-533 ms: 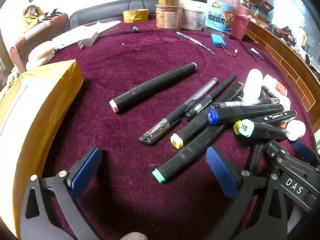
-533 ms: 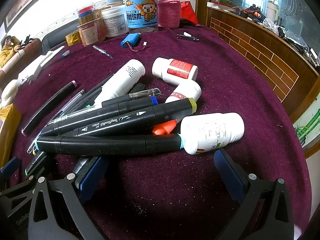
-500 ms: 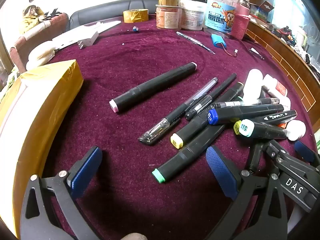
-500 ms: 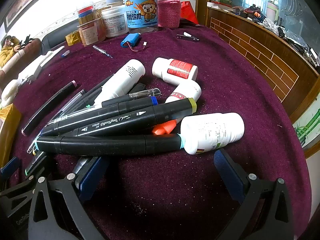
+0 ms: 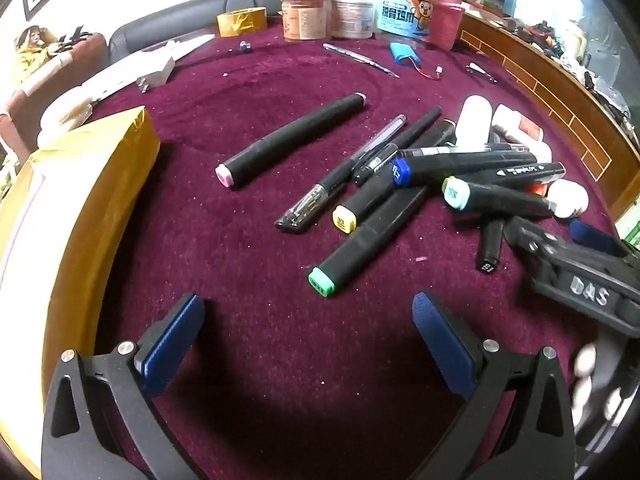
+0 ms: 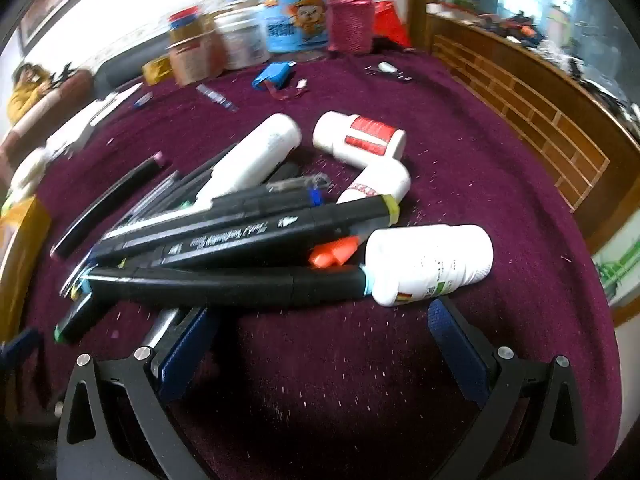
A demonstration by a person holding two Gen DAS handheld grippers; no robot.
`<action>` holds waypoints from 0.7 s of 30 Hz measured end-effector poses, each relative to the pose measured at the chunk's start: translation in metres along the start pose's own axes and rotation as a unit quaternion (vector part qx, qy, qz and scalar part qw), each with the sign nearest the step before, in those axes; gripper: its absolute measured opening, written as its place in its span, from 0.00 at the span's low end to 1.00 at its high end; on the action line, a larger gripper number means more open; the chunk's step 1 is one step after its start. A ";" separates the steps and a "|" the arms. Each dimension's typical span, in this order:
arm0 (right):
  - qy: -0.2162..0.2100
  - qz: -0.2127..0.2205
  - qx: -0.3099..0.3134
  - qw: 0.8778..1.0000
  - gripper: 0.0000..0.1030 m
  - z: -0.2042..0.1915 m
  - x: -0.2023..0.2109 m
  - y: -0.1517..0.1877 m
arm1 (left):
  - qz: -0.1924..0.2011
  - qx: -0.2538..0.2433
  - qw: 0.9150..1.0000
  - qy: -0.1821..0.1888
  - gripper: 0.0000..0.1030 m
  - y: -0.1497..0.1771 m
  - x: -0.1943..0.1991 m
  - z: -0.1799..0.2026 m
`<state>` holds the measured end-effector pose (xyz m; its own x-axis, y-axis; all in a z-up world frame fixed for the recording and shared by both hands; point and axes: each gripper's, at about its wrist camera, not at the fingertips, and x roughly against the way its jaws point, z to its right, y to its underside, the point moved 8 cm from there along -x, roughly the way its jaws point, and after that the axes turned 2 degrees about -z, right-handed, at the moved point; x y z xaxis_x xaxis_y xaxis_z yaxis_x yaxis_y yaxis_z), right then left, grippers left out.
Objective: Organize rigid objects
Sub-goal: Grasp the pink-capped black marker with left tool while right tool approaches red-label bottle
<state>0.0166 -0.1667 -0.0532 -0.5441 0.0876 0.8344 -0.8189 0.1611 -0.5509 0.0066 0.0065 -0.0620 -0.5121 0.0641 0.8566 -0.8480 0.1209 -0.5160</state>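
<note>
The left gripper [image 5: 308, 328] and right gripper [image 6: 324, 344] hover with jaws spread wide, gripping nothing. Beyond the left gripper, on the maroon velvet tablecloth [image 5: 248, 360], the black green-capped marker [image 5: 366, 242] lies diagonally, its cap pointing near-left. Farther off, the black pink-capped marker [image 5: 294, 140] lies apart at a similar diagonal.

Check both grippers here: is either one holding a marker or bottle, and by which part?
Nothing is held. The left gripper and right gripper both stand open over bare cloth, short of the markers.
</note>
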 end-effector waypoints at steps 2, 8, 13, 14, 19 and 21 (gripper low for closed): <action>-0.008 -0.009 -0.001 1.000 0.99 0.002 0.003 0.004 | -0.001 0.002 1.000 -0.005 1.00 -0.004 -0.003 0.002; 0.001 -0.021 0.013 1.000 0.99 -0.002 0.006 0.012 | -0.002 0.006 1.000 0.002 1.00 -0.006 -0.007 0.000; -0.012 0.006 0.015 1.000 0.84 0.004 0.028 0.015 | 0.007 0.014 0.999 0.035 0.86 -0.005 0.004 -0.006; -0.017 0.028 0.008 0.999 0.84 0.007 0.039 0.013 | 0.011 0.017 0.999 0.051 0.86 -0.008 0.011 -0.007; -0.018 0.166 -0.047 0.985 0.85 0.039 0.082 -0.020 | 0.102 -0.018 0.994 0.028 0.87 -0.046 0.051 -0.022; -0.012 0.147 -0.056 0.987 0.82 0.045 0.063 -0.033 | 0.117 -0.045 0.992 0.013 0.87 -0.069 0.050 -0.026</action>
<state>0.0011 -0.2111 0.0167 -0.7606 0.1246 0.6371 -0.5999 0.2405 -0.7631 0.0432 0.0269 0.0166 -0.6892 0.1271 0.7134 -0.6896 0.1874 -0.6996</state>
